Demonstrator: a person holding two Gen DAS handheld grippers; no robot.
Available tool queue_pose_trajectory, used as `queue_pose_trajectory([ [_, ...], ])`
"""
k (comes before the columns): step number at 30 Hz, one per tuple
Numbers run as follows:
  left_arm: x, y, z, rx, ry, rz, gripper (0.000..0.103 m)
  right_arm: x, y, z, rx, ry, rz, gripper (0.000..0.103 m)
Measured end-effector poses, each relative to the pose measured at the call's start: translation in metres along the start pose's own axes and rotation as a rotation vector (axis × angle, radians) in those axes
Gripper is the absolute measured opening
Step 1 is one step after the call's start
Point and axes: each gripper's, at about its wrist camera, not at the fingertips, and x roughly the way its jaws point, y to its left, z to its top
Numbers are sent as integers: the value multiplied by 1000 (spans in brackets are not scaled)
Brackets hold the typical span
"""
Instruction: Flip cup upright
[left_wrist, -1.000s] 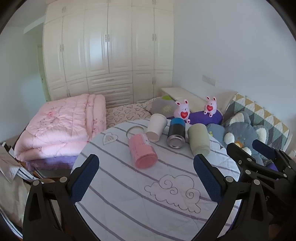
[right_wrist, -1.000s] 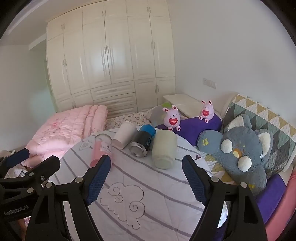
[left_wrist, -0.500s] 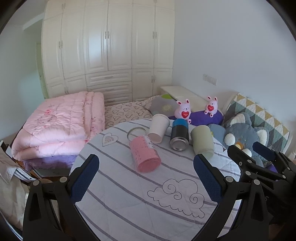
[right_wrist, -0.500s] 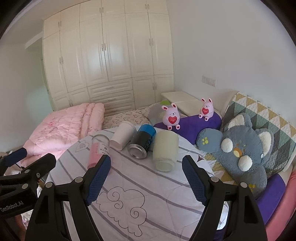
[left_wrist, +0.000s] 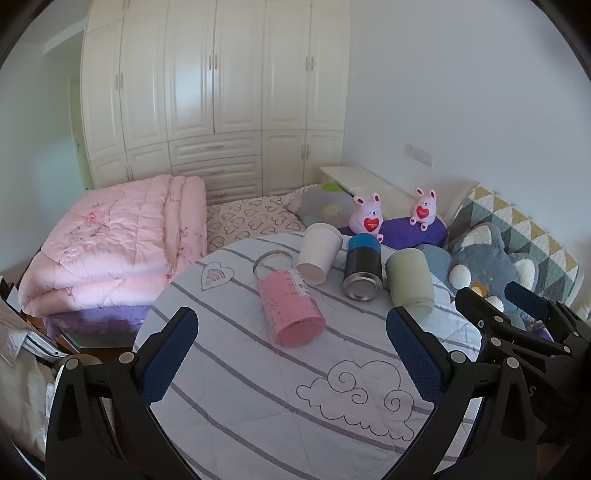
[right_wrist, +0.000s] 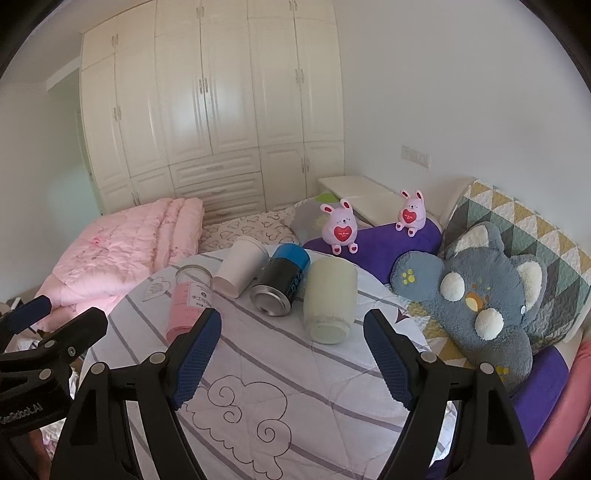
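Four cups lie on their sides on a round striped table (left_wrist: 258, 387): a pink cup (left_wrist: 290, 308) (right_wrist: 188, 302), a white paper cup (left_wrist: 318, 253) (right_wrist: 240, 271), a black and blue cup (left_wrist: 362, 266) (right_wrist: 282, 278) and a pale green cup (left_wrist: 410, 282) (right_wrist: 330, 299). My left gripper (left_wrist: 291, 358) is open and empty, just short of the pink cup. My right gripper (right_wrist: 291, 356) is open and empty, short of the pale green cup, and shows at the left wrist view's right edge (left_wrist: 517, 306).
A folded pink quilt (left_wrist: 110, 243) lies on the bed left of the table. A grey plush toy (right_wrist: 476, 295), a purple cushion (right_wrist: 380, 243) and two pink bunny toys (right_wrist: 340, 230) sit to the right and behind. White wardrobes (right_wrist: 221, 110) fill the back wall.
Both grippers have tilted and shifted slightly, so the cups sit a little higher and to the right in the left view. Nothing on the table has moved. Both stay open.
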Motion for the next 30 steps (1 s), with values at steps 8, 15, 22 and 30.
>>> queue_pose_trajectory([
  [8,11,1,1,1,12,-6,103,8,2,3,-6,10,-7,81],
  [15,20,4,1,-11,26,1,103,15,4,5,-12,20,-11,81],
  [22,30,3,3,-14,40,0,103,26,4,8,-13,37,-17,81],
  [30,52,-6,11,0,54,-1,103,50,-7,14,7,72,-52,81],
])
